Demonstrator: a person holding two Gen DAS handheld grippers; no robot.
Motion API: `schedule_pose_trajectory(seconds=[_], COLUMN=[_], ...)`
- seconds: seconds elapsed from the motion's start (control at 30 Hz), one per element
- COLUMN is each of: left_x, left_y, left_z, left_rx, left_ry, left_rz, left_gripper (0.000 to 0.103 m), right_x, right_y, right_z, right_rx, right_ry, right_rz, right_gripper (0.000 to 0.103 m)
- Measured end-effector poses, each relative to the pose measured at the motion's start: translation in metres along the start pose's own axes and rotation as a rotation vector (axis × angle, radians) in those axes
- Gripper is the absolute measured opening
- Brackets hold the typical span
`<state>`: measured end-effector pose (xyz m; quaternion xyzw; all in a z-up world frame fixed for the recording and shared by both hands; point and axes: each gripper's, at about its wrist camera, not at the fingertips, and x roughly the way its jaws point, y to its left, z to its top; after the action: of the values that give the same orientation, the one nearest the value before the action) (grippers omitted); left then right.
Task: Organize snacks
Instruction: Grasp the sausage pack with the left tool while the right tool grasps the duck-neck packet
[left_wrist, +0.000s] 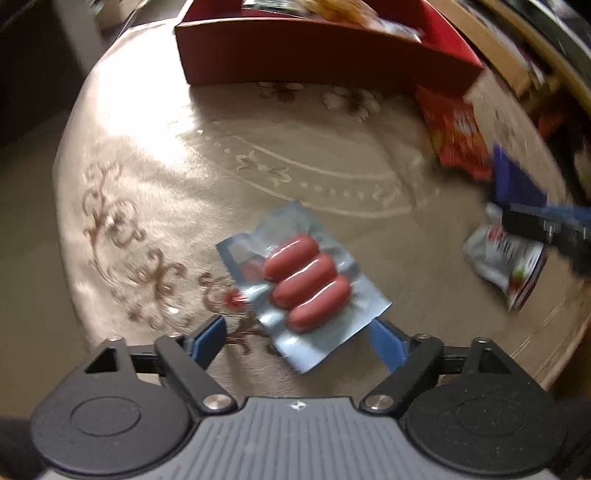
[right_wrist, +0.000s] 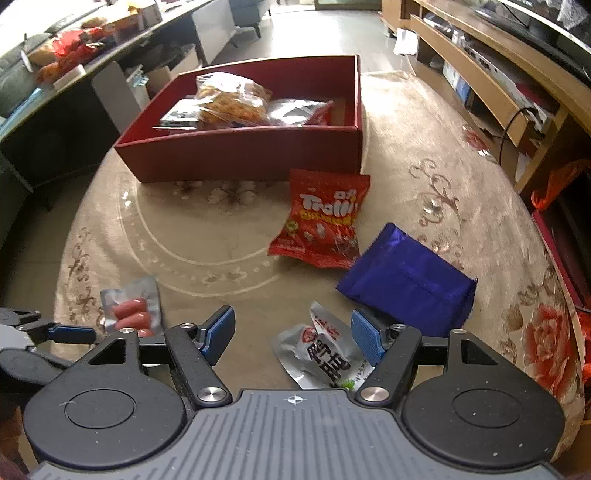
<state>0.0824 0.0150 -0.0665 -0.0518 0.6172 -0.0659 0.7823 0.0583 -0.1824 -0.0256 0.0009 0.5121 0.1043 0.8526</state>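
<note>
1. On a round table under a floral cloth, a red box stands at the far side, already holding a clear bag of crunchy snacks and at least two silvery packets; that much of the sorting looks done.

2. Four snacks remain outside the box: a sausage pack, a red Trolli bag just in front of the box's near wall, a blue foil packet beside it, and a crumpled silver pouch nearest the camera.

3. Both tools are released. The left gripper has its blue pads spread wide, and the near end of the sausage pack lies between them; nothing is pinched yet, though the right pad appears to sit against the foil edge.

4. The right gripper is likewise spread, hovering low over the silver pouch, which lies between its fingers but closer to the right one; whether it touches is unclear.

5. Judged from this, the job is under halfway: each hand seems lined up for a pick, with the Trolli bag and blue packet still to follow.
</note>
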Motion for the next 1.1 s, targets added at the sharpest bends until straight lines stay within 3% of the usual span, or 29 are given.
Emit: schedule_pose_trajectory(seconds=[0.1,0.27,0.4,0.57,0.7,0.83,0.97,1.03,1.1], left_x=[0.007,0.016,0.022,0.014,0.007,0.007,0.008,0.007,0.005], left_y=[-0.004,-0.020,-0.034,-0.032,-0.014,-0.006,-0.011,-0.009,-0.008], left_z=[0.007,0.017,0.018,0.012,0.005,0.002,-0.005,-0.009,-0.008], left_rx=[-0.077,-0.155,-0.105,0.002,0.064,0.023,-0.005,-0.018,-0.011], left_ry=[0.020,-0.025,-0.051,-0.046,-0.024,-0.020,-0.072,-0.087,-0.093], left_rz=[-0.004,0.118,0.176,0.161,0.156,0.149,0.197,0.180,0.155], left_gripper=[0.092,0.093,0.088,0.075,0.075,0.077,0.089,0.085,0.074], right_x=[-0.005,-0.012,-0.017,-0.023,-0.025,-0.023,-0.013,-0.006,0.003], right_y=[0.001,-0.005,-0.009,-0.014,-0.019,-0.027,-0.041,-0.043,-0.042], right_z=[0.002,0.000,-0.001,-0.002,-0.004,-0.005,-0.007,-0.009,-0.009], right_rx=[-0.004,0.008,0.013,0.020,0.024,0.033,0.087,0.095,0.090], right_ry=[-0.017,-0.036,-0.050,-0.067,-0.067,-0.056,-0.024,-0.001,0.020], right_rz=[0.014,0.022,0.030,0.038,0.034,0.028,-0.004,-0.023,-0.029], right_gripper=[0.076,0.077,0.077,0.077,0.077,0.079,0.079,0.079,0.079])
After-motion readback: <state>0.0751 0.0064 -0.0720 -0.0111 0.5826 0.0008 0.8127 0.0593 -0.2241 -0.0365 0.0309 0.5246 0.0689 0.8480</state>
